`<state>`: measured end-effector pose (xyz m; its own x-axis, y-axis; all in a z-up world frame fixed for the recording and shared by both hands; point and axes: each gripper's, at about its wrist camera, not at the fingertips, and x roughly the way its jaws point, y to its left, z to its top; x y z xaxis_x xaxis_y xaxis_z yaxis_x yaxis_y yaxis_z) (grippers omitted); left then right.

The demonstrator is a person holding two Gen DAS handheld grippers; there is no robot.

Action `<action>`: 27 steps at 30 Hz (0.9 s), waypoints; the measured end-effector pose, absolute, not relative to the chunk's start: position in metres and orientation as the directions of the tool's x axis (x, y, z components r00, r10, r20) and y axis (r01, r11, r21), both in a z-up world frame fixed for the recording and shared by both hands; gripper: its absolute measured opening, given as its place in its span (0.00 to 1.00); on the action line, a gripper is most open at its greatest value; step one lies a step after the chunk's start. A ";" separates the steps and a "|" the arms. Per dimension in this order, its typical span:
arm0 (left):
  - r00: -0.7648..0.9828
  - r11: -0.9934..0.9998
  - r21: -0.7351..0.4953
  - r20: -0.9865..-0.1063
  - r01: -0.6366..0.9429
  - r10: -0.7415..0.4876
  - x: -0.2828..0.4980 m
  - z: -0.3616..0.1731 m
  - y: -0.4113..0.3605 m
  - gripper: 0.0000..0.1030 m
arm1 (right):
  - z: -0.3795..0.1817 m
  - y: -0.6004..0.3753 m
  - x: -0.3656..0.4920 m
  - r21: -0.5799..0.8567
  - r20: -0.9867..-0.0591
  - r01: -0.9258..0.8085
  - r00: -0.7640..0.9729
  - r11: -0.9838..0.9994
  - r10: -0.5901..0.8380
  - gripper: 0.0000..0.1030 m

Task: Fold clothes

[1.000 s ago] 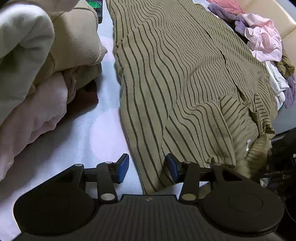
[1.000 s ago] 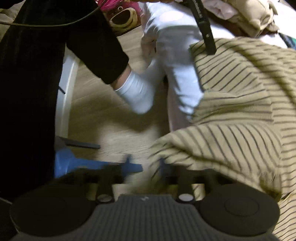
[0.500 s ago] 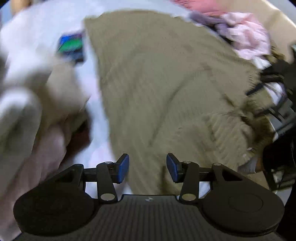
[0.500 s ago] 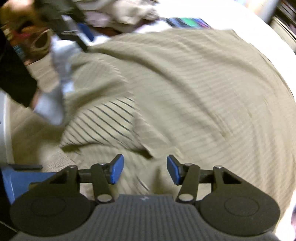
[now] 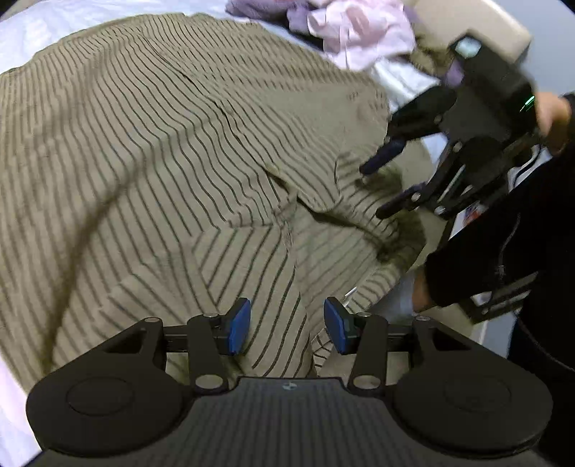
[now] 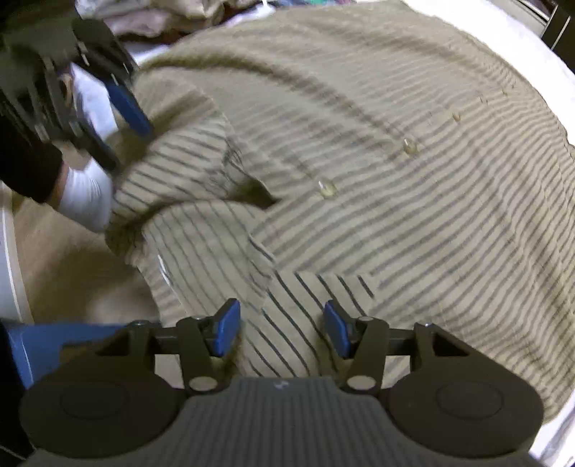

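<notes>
Shirt (image 5: 172,151) lies spread, one corner rumpled, no fold showing; your left tool (image 5: 286,325) and right tool (image 6: 281,328) hover released.

I'm working in a home, a bedroom by the look of it: a white bed sheet (image 6: 532,39) lies under a striped shirt (image 5: 151,151), loose pink and purple laundry (image 5: 345,25) is heaped beyond my left tongs (image 5: 286,326), and wood flooring (image 6: 72,266) shows left of my right tongs (image 6: 282,327).

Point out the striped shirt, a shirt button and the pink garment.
striped shirt (image 5: 151,143): left wrist view, on its flat spread body.
shirt button (image 6: 409,146): right wrist view, on the clear button's middle.
pink garment (image 5: 359,32): left wrist view, on its crumpled middle.
</notes>
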<state>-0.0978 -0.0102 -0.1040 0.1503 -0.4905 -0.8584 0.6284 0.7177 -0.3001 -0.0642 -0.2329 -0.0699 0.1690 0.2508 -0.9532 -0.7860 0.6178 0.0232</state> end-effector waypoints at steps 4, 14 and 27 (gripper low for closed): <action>0.148 0.730 -0.269 -0.880 0.629 -0.452 -0.093 -0.118 -0.026 0.42 | -0.078 -0.225 -0.069 0.033 -0.946 -0.785 0.174 0.618 0.272 0.23; 0.154 0.738 -0.210 -0.907 0.642 -0.392 -0.084 -0.133 -0.036 0.05 | -0.078 -0.225 -0.067 0.040 -0.929 -0.742 0.220 0.670 0.299 0.00; 0.126 0.718 -0.258 -0.892 0.647 -0.434 -0.087 -0.130 -0.042 0.00 | -0.074 -0.223 -0.073 0.003 -0.914 -0.741 0.270 0.671 0.302 0.42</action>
<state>-0.0871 -0.0417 -0.1303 0.1258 -0.4336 -0.8923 0.6465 0.7180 -0.2577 -0.0727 -0.2231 -0.0739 0.2700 0.3018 -0.9143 -0.7412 0.6713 0.0027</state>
